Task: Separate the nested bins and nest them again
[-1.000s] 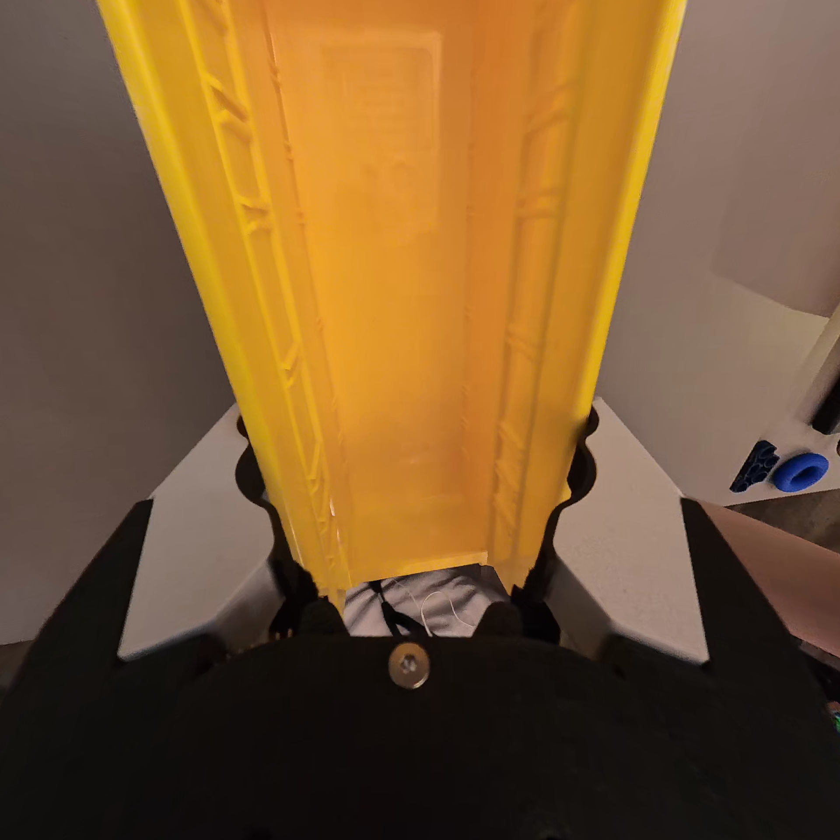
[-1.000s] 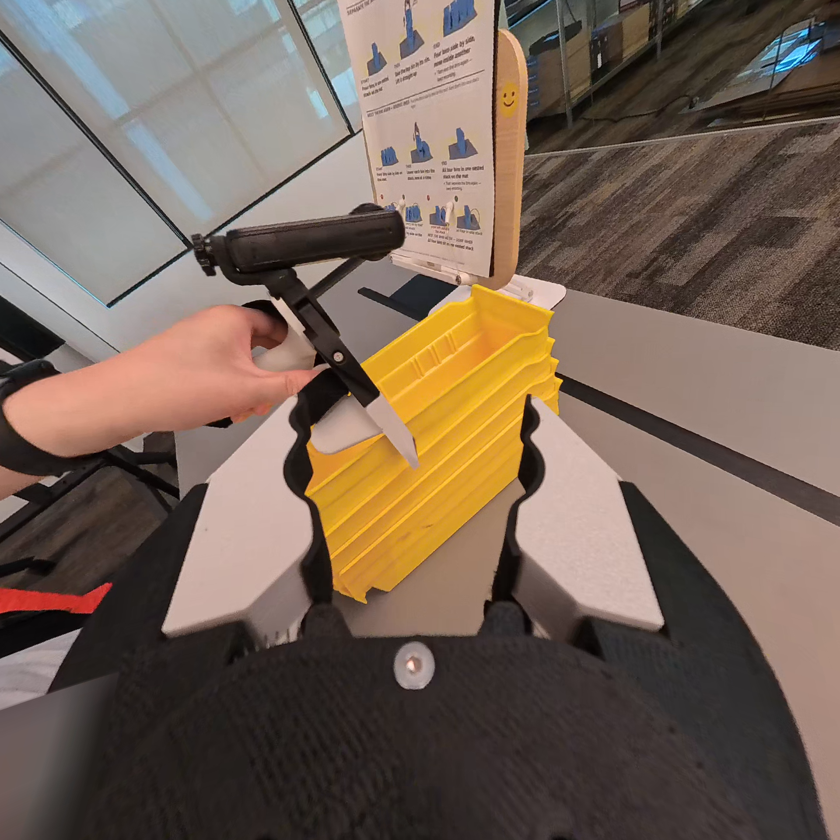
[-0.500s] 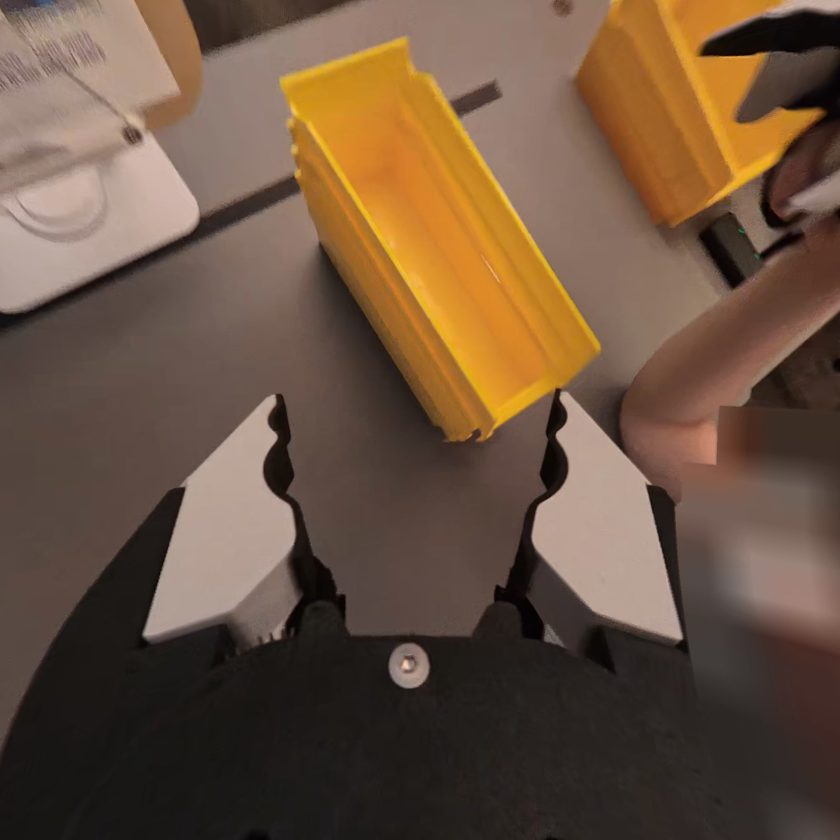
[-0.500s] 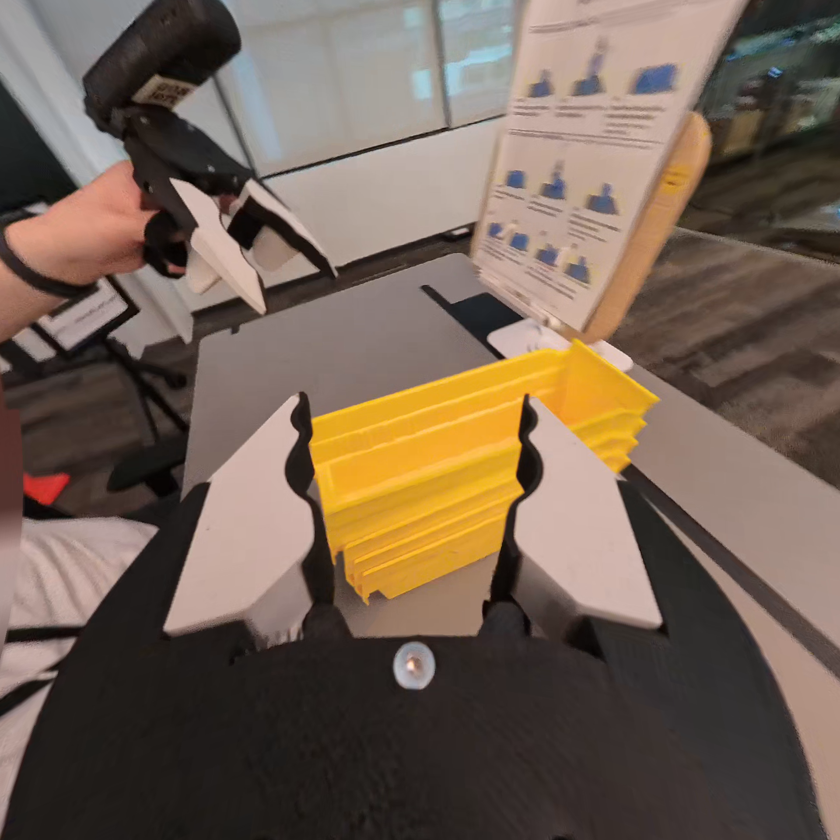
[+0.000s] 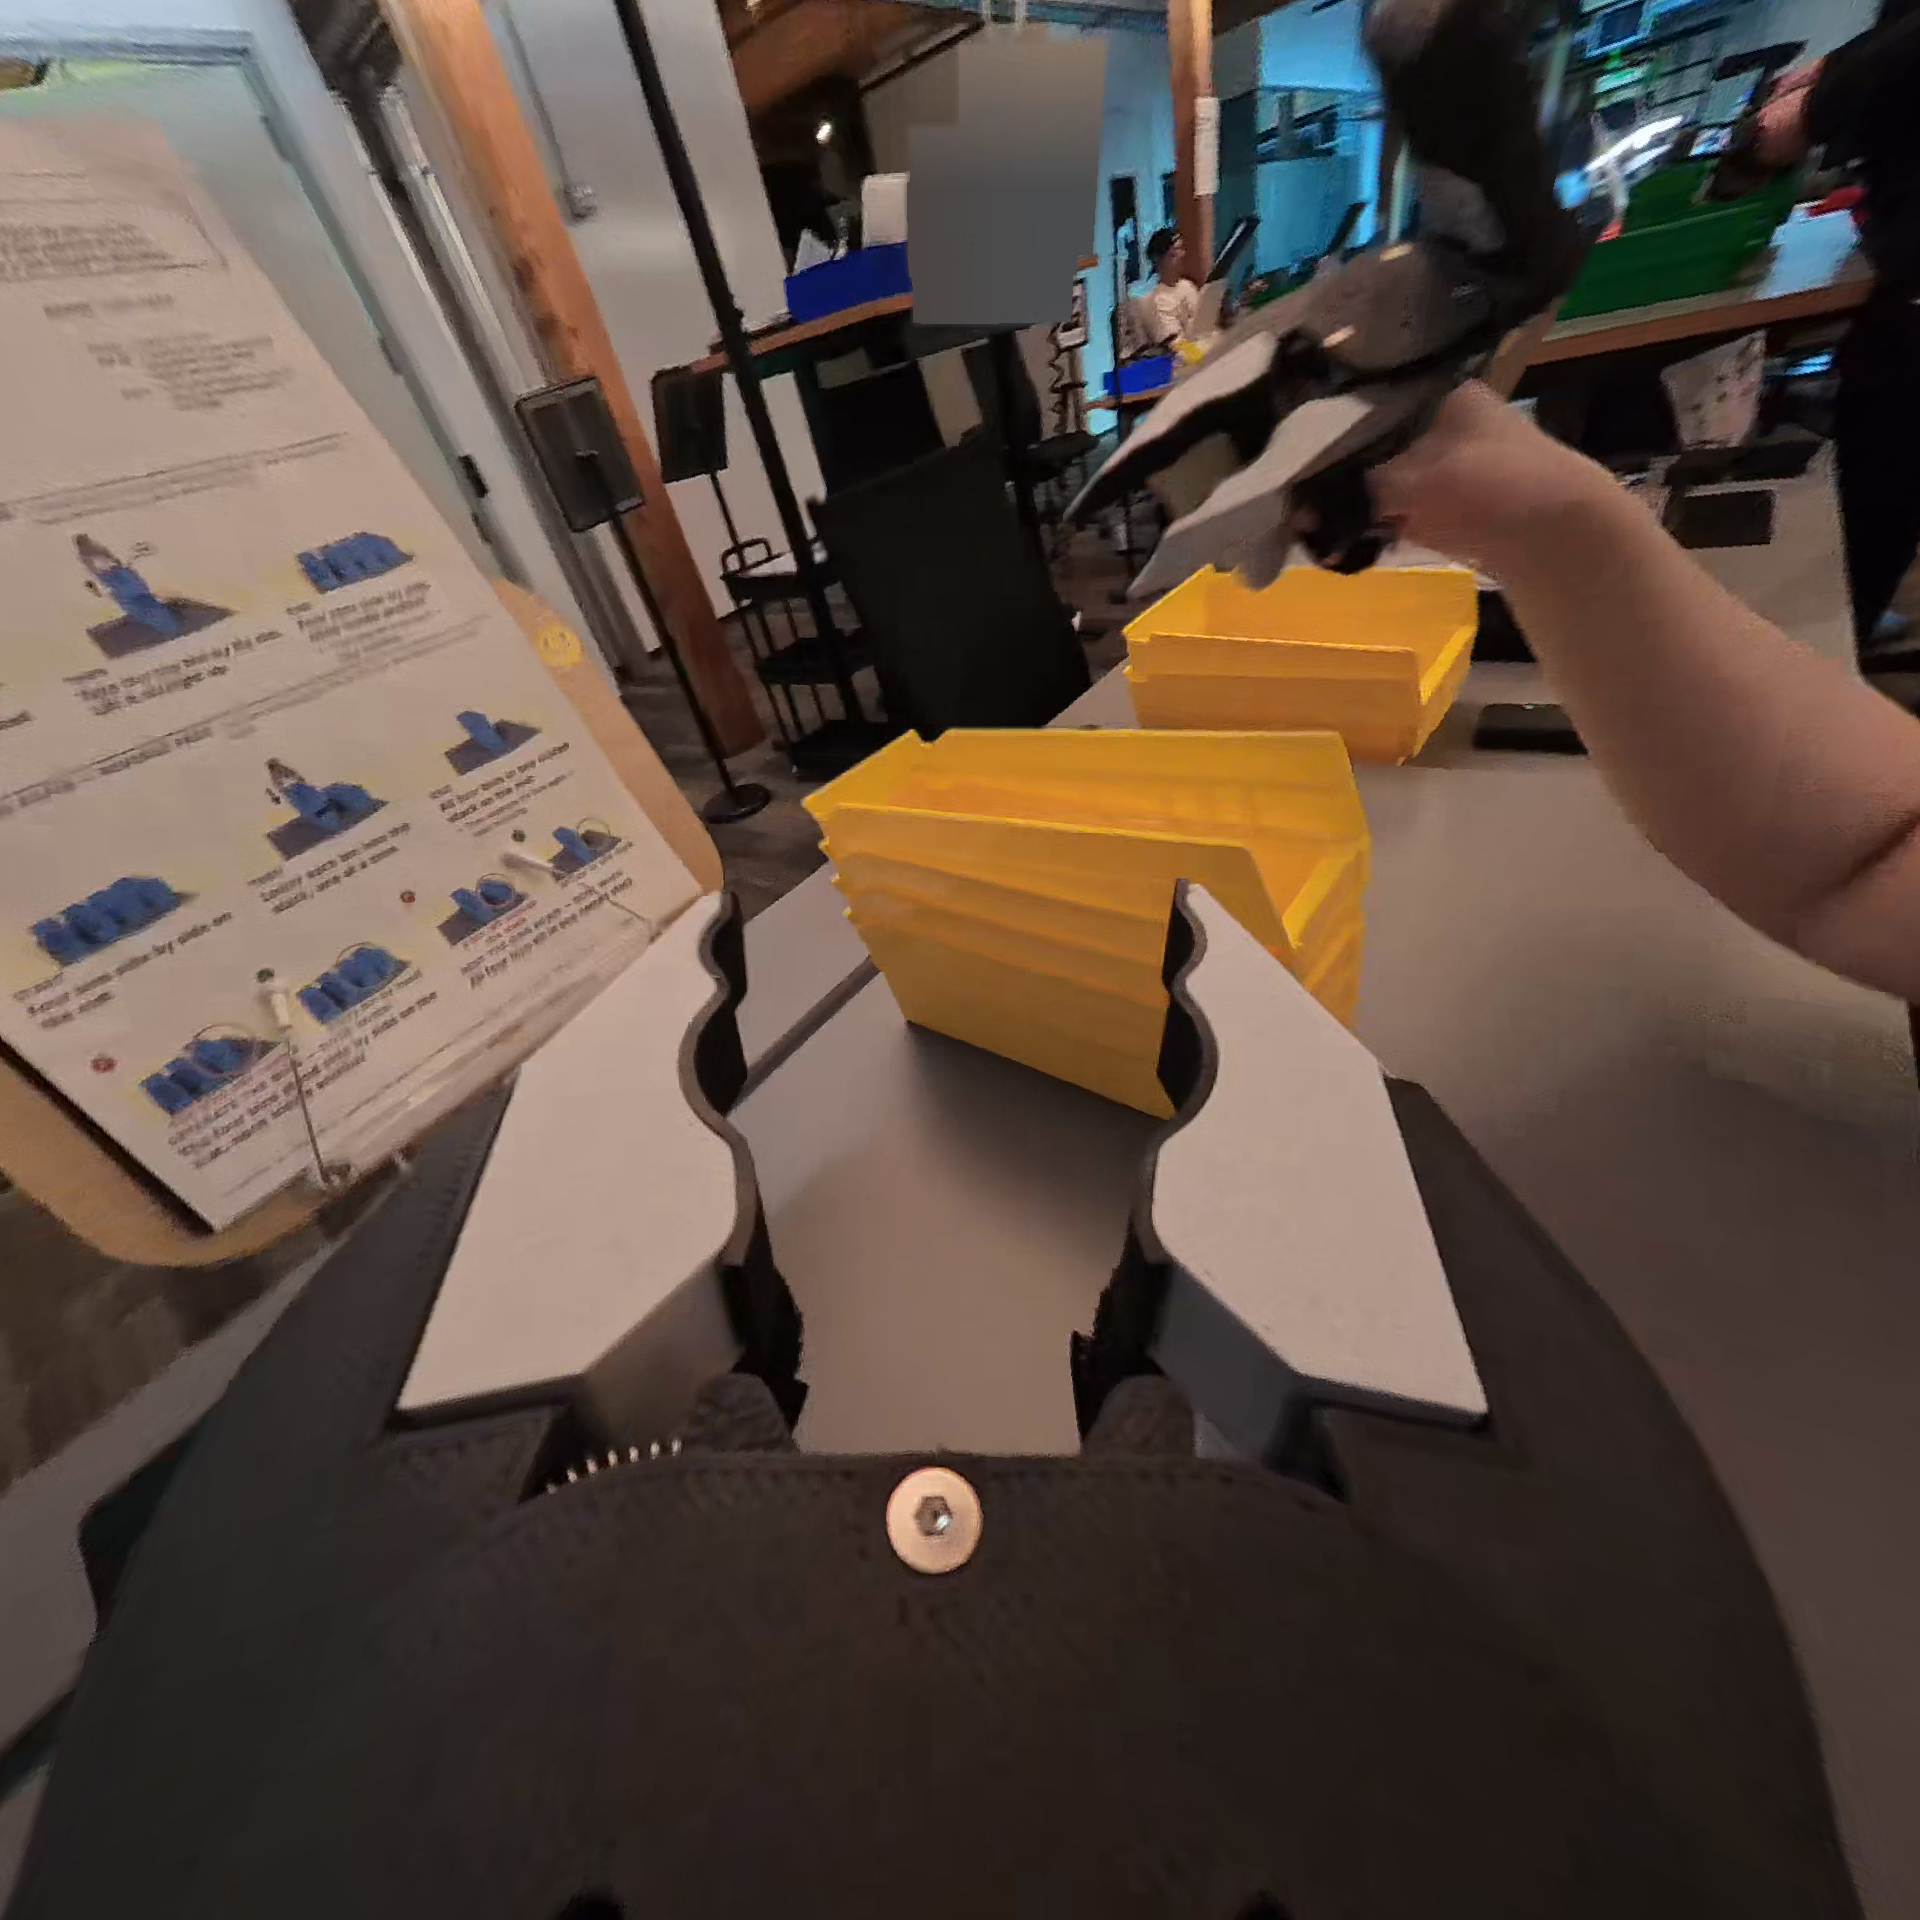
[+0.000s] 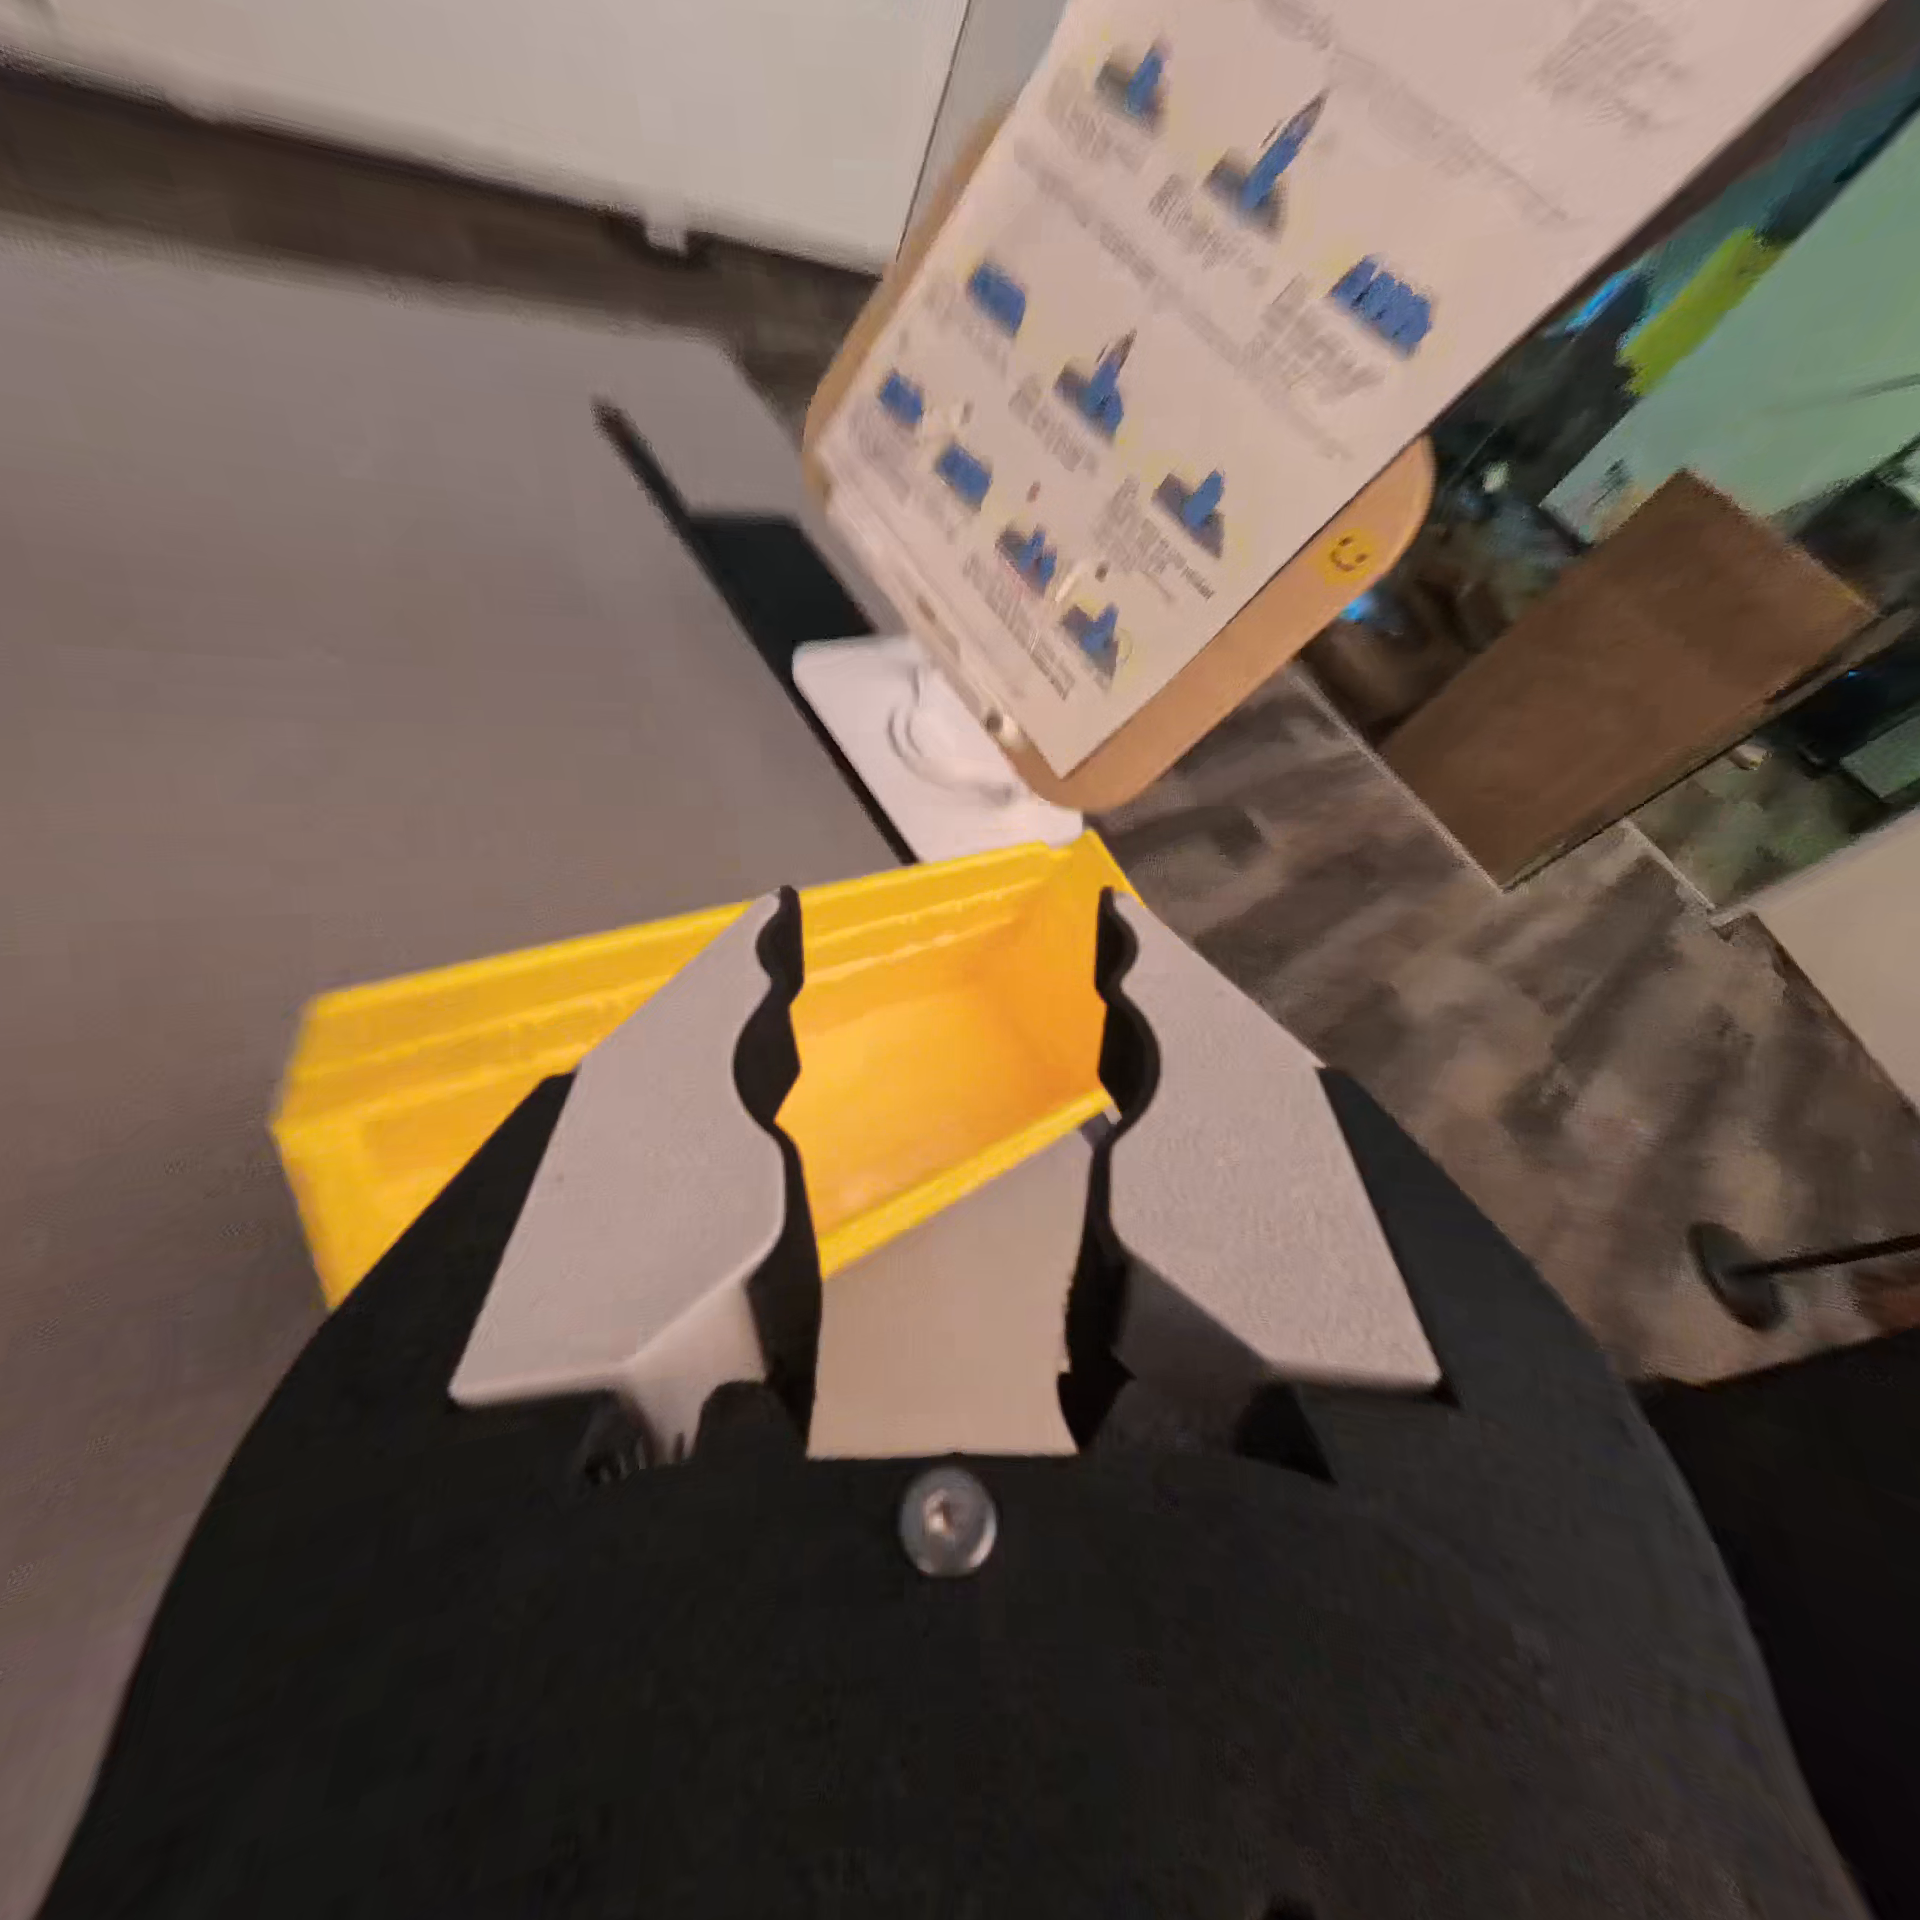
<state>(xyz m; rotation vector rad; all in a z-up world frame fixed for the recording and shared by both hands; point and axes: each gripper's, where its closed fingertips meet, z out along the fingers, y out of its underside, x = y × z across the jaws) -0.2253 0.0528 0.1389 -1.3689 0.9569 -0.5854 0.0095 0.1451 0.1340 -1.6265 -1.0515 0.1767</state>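
Observation:
In the left wrist view a stack of nested yellow bins stands on the grey table just beyond my left gripper. That gripper is open and empty, and its fingers do not touch the stack. A second yellow bin stands farther back. My right gripper, in a person's hand, hovers above that far bin, open and empty. In the right wrist view my right gripper is open, looking down into a yellow bin without touching it.
An instruction sign on a wooden board stands at the left on a white base. A person's forearm crosses the right side. A dark phone lies next to the far bin. Desks and stands fill the room behind.
The yellow bin that filled my left view between the fingers now stands on the table, free of them. My left gripper pulled back and dropped level. Both jaws have narrowed. The right gripper rose and tilted down.

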